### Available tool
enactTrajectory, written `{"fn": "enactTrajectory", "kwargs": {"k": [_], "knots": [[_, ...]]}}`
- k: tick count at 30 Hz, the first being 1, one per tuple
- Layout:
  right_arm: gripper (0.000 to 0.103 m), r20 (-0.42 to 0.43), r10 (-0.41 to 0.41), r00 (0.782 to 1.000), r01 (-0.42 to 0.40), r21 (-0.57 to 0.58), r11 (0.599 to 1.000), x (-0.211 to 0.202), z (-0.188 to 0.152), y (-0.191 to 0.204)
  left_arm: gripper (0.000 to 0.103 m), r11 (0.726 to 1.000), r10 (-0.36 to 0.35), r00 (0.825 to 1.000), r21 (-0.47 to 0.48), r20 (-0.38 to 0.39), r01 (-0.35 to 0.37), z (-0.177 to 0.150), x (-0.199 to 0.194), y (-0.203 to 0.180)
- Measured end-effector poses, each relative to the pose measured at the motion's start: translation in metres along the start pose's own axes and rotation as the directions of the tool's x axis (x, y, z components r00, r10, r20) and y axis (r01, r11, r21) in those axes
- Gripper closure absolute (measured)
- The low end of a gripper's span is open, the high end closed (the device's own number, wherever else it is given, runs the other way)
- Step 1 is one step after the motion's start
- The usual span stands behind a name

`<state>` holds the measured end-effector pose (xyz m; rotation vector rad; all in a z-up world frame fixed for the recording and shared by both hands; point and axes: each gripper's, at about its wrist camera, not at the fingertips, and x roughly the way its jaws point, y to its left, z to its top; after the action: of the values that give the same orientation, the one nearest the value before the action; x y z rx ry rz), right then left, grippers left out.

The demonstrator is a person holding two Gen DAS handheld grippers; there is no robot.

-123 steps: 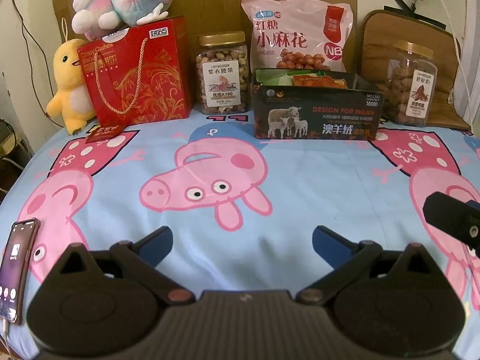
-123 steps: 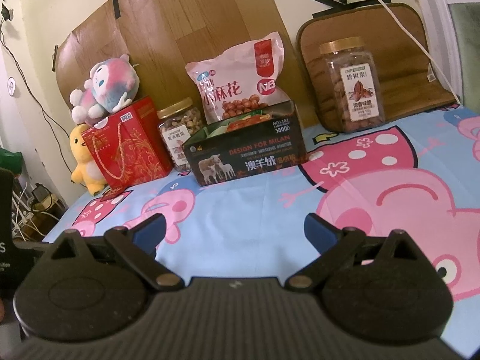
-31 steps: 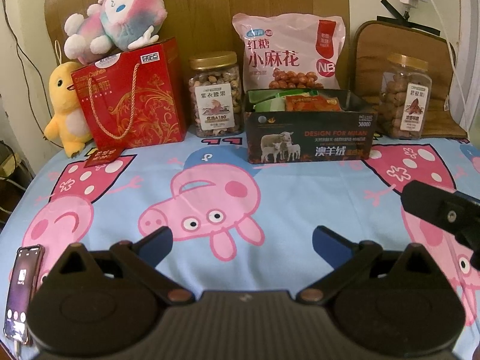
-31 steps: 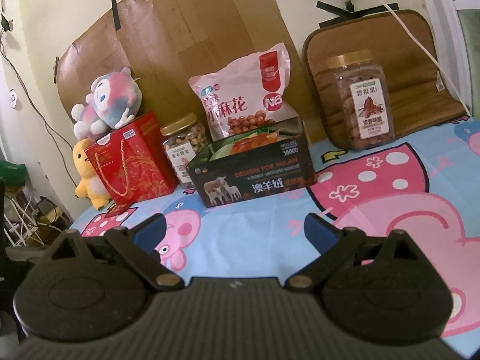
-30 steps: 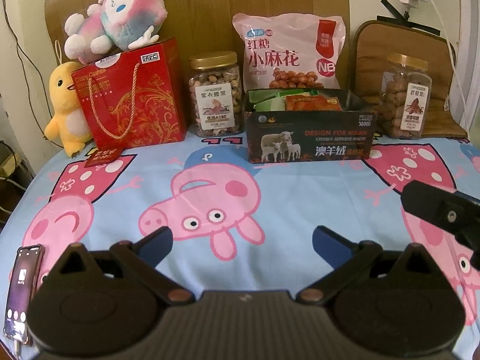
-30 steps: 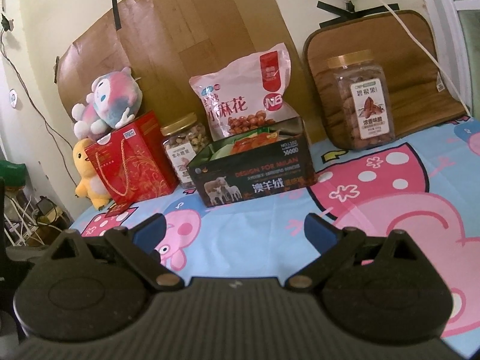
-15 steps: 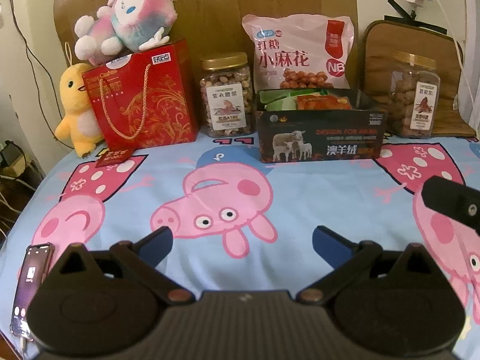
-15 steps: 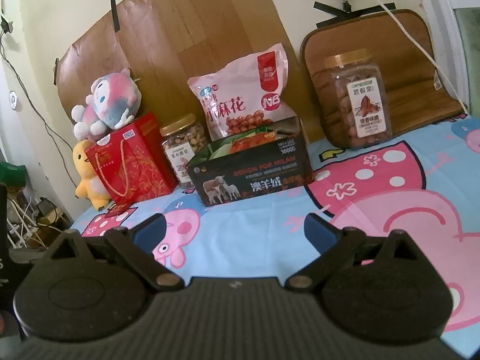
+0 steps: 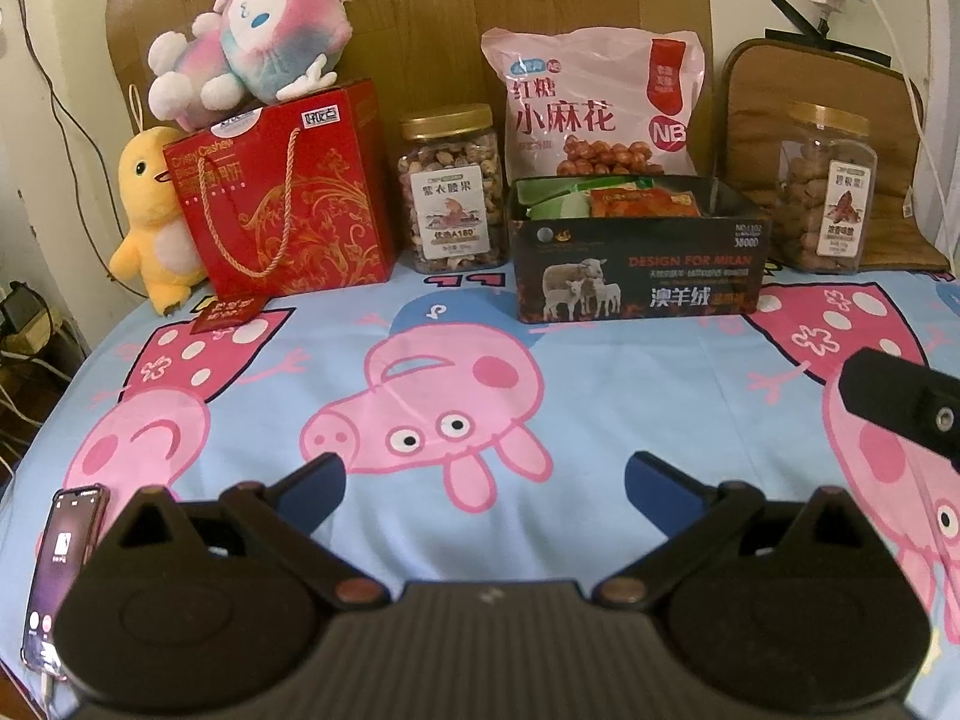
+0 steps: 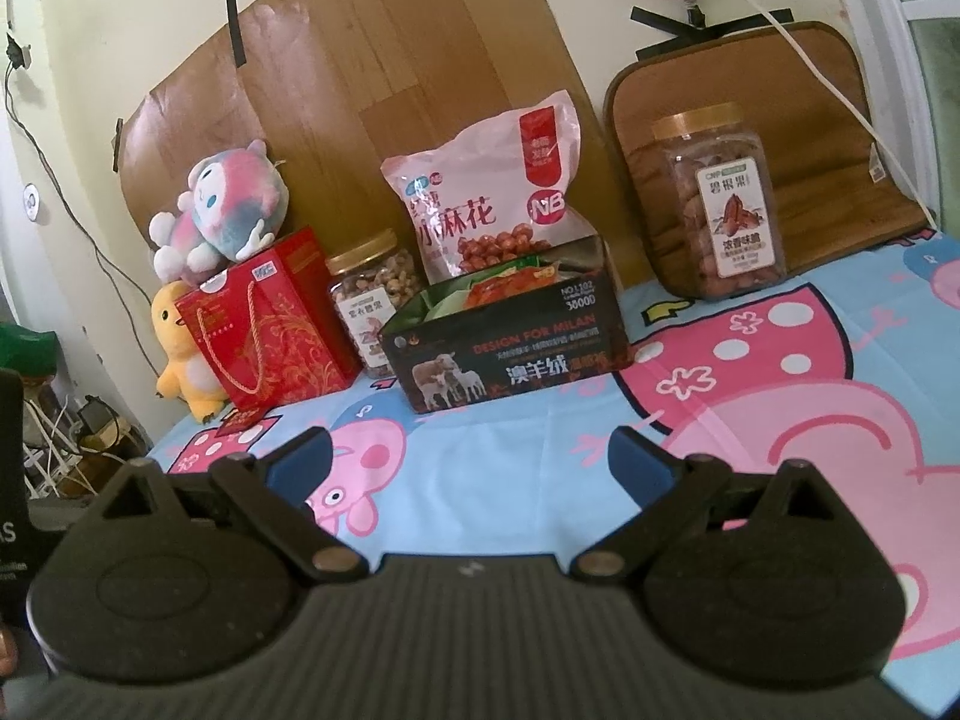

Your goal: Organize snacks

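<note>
A dark box [image 9: 639, 276] [image 10: 510, 354] printed with sheep stands at the back of the bed and holds orange and green snack packets [image 9: 642, 203]. Behind it leans a pink snack bag [image 9: 591, 102] [image 10: 486, 204]. A gold-lidded nut jar [image 9: 450, 189] [image 10: 375, 294] stands left of the box, a second jar [image 9: 825, 186] [image 10: 717, 210] to its right. Further left stands a red gift bag [image 9: 282, 192] [image 10: 264, 330]. My left gripper [image 9: 485, 483] is open and empty over the sheet. My right gripper [image 10: 469, 465] is open and empty too, well short of the box.
A cartoon-pig bed sheet [image 9: 450, 408] covers the surface. A pink plush [image 9: 246, 42] lies on the red bag, a yellow duck plush [image 9: 156, 216] beside it. A phone [image 9: 60, 564] lies at the near left edge. A brown cushion [image 10: 750, 120] leans behind the right jar.
Both views have shifted slightly; the snacks sit a little nearer in the right wrist view. Both grippers stay open and empty. No object has moved.
</note>
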<state>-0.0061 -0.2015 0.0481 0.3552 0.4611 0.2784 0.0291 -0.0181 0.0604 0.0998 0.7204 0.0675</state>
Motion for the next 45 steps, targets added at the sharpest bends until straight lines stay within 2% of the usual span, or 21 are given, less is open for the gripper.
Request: {"fn": "enactTrajectory", "kwargs": {"k": [21,33,38,45], "knots": [[0.003,-0.017,-0.010,1.000,0.010,0.002,1.000,0.0048,-0.0023,-0.0015,0.000,0.999,-0.034,0.999,-0.001,-0.013,0.034,-0.0007,0.0035,0.0008],[0.003,-0.002,-0.015,1.000,0.015,0.000,1.000,0.0043,-0.0021,-0.0025,0.000,0.998,0.051,0.996,0.017,0.067,-0.052,0.0007,-0.0033,0.0012],[0.003,-0.003,-0.015,1.000,0.015,0.001,1.000,0.0037,-0.0029,-0.0019,0.000,0.998,0.060,0.995,0.018,0.079,-0.061,0.0009,-0.0057,0.0011],[0.003,0.001,-0.019,1.000,0.019,0.001,1.000,0.0023,-0.0031,-0.0015,0.000,0.999,0.036,0.997,0.015,0.061,-0.037,0.0014,-0.0063,0.0007]]}}
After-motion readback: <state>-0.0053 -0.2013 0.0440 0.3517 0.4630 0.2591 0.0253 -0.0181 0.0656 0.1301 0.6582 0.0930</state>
